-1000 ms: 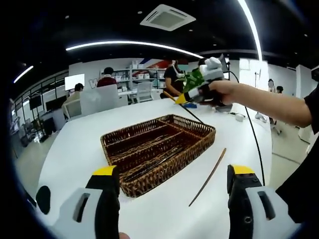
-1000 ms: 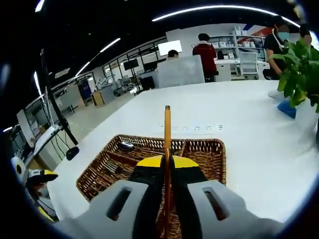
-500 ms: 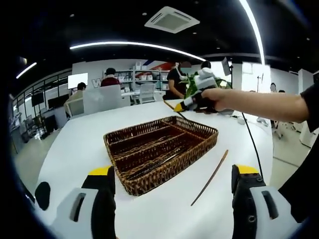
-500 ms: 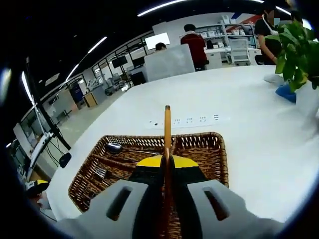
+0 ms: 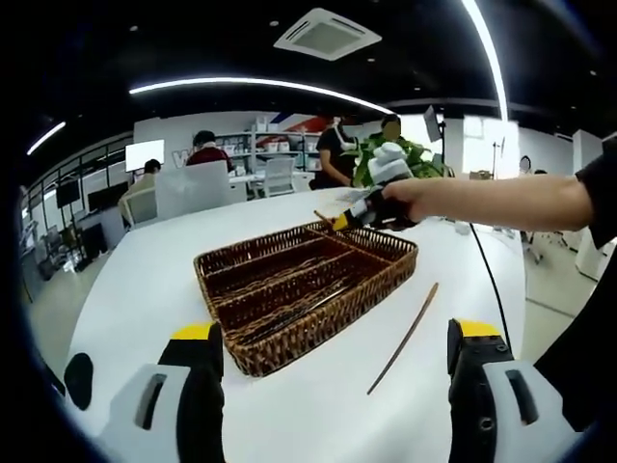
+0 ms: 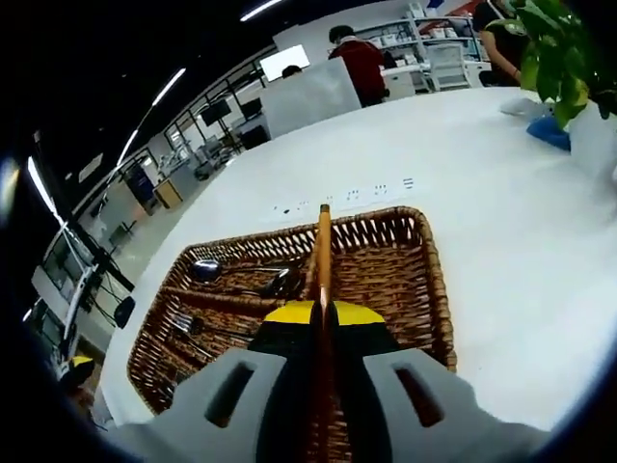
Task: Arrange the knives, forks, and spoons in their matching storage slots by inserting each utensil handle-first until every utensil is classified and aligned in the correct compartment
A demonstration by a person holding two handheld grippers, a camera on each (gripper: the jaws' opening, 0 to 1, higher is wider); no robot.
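- Left gripper view: the left gripper (image 5: 333, 386) is held low over the white table (image 5: 125, 289), its jaws spread wide apart with nothing between them, much as it was a second ago.
- The wicker tray (image 5: 307, 289) is seen resting on the table, dark utensils lying in its long compartments (too small here to be told apart).
- A thin brown stick-like utensil (image 5: 405, 338) is left lying on the table just beside the tray's right edge, in the same place as before.
- The right gripper (image 5: 339, 222) is held by a hand (image 5: 410, 201); it has been lowered since the earlier frame, from above the tray's far corner to the rim of that corner.
- Right gripper view: the jaws are pressed together on a slim wooden-handled utensil (image 6: 324, 251), which is pointed forward over the tray (image 6: 424, 280).
- The tray is now seen nearer and larger than a second ago, the utensil's tip lying over its far end.
- Spoons (image 6: 207, 270) and a fork (image 6: 188, 323) are seen in the left compartments.
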